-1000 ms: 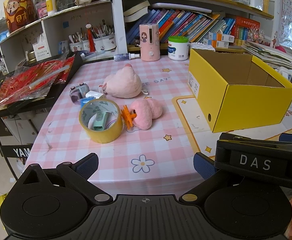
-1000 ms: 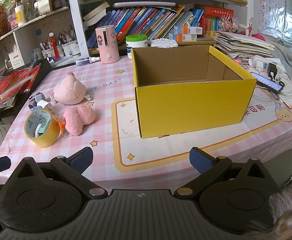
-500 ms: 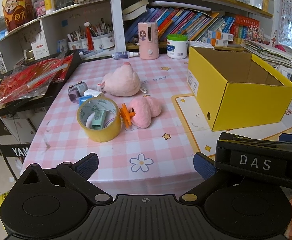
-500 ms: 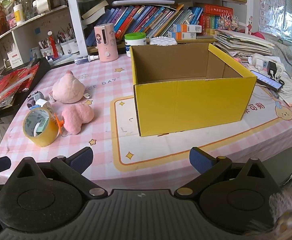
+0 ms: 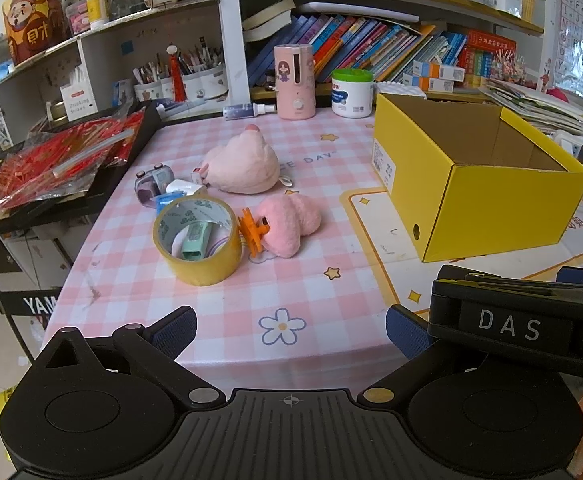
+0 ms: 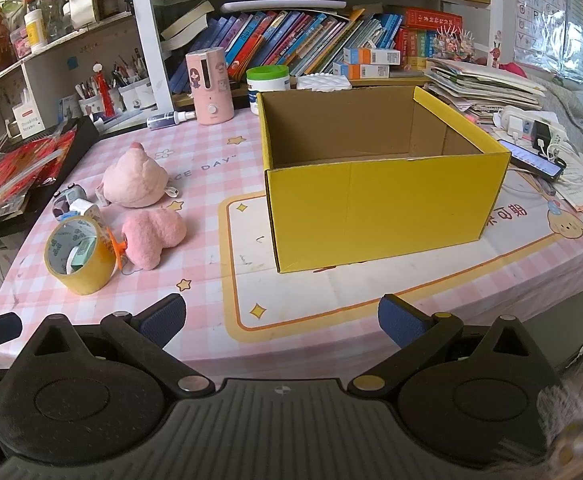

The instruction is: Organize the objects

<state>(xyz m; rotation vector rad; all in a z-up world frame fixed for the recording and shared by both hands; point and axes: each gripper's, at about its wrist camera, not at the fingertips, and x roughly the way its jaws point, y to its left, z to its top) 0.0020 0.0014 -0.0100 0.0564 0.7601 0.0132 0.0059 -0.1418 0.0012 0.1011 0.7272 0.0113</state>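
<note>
Both grippers, left gripper (image 5: 289,326) and right gripper (image 6: 279,318), hover at the near table edge, jaws wide apart and empty. The yellow box (image 6: 383,204) stands empty at right; the tape roll (image 5: 197,238), pink plush (image 5: 289,224) and orange clip (image 5: 251,232) cluster at left. Advisable: take the nearest item first, closing squarely across it.

Cardboard, plush, tape and matt plastic on a glossy checked cloth

The box (image 6: 383,208) is smooth yellow cardboard outside, raw brown inside; the two pink toys, one pale (image 5: 243,168) and one deeper pink (image 5: 291,222), are fuzzy plush; the tape roll (image 5: 197,240) is glossy yellowish film; the tablecloth (image 5: 219,312) looks slick, wipeable; the left gripper (image 5: 289,330) and right gripper (image 6: 279,320) are matt black plastic with ribbed housings and textured blue pads (image 6: 161,318).
</note>
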